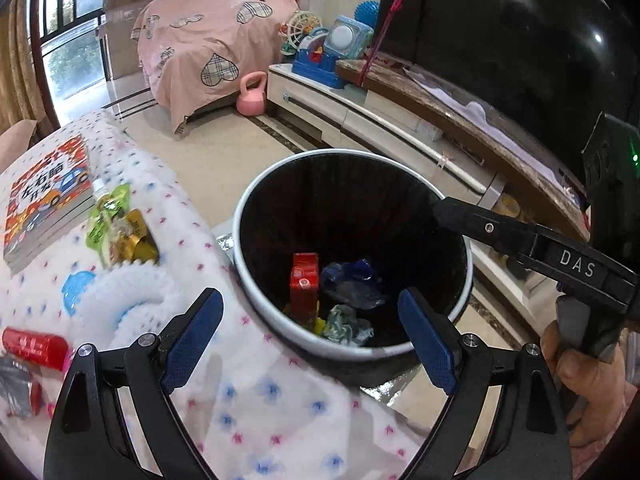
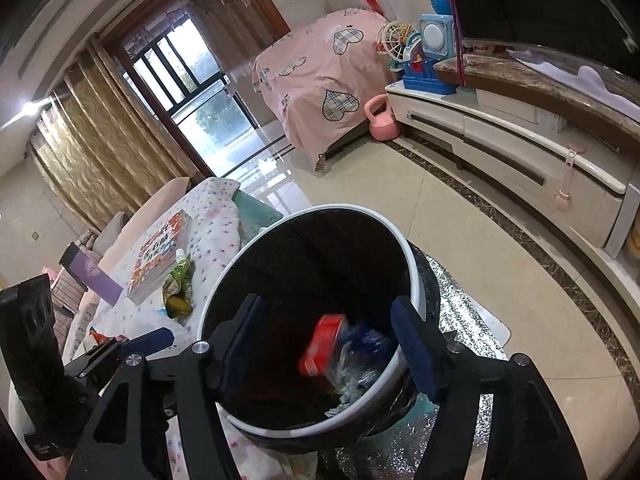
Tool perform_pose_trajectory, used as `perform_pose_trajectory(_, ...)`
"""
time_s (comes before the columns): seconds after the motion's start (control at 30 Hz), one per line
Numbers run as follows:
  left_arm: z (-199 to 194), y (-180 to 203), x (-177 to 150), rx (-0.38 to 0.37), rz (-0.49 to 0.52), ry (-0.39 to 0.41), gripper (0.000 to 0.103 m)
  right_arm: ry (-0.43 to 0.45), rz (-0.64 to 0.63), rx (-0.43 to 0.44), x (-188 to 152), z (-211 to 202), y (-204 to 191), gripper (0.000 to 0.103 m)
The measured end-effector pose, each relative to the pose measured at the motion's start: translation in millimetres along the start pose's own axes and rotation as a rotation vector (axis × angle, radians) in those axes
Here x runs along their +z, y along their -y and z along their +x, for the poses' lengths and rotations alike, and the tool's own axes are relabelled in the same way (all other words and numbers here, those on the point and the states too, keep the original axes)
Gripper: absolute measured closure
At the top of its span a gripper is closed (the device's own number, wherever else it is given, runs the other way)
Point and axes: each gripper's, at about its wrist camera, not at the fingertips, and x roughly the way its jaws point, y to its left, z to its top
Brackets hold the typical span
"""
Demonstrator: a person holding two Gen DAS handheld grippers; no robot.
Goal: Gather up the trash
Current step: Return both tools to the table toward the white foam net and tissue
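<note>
Living rm: both claws gape over trash bin [image 1: 256, 208], red carton [image 1: 305, 280] inside.

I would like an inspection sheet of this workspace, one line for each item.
Surface: white dotted blanket, bin beside it.
Job's things: trash bin holds red carton and crumpled wrappers; green and yellow wrappers and red can lie on the blanket.
Clutter: book beside the wrappers.
Grippers: left claw open, empty; right claw open, empty, over the bin.
Cables: nothing seen.
Surroundings: TV stand, pink kettlebell, toys, covered furniture.
</note>
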Motion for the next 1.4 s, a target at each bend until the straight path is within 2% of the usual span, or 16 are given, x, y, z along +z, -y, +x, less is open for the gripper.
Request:
perform_pose_trajectory(0.17, -20.9, -10.0, -15.3, 0.0, -0.029, 0.023, 0.012, 0.011, 0.0, 0.016, -6.8, -8.4, -9.7, 0.034)
perform_pose_trajectory(0.37, -48.8, -34.8, -46.4, 0.014, -0.099, 0.041, 0.012, 0.014, -0.004, 0.046, -25.0, -16.9, -26.9, 0.022)
perform_pose_trajectory(0.57, -69.9, -64.2, -76.9, 0.049, -0.171, 0.044, 0.012, 0.015, -0.022, 0.066, -50.8, -21.7, -53.0, 0.017)
perform_pose_trajectory(0.97, -106.0, -131.4, -128.6, 0.115, -0.343, 0.055, 0.012, -0.057, -0.064, 0.143, -87.2, -7.1, -105.5, 0.015)
perform_pose_trajectory(1.4, -130.6, -185.2, -155.7, 0.183, -0.469, 0.081, 0.012, -0.102, -0.14, 0.174, -108.7, 13.9, -157.2, 0.015)
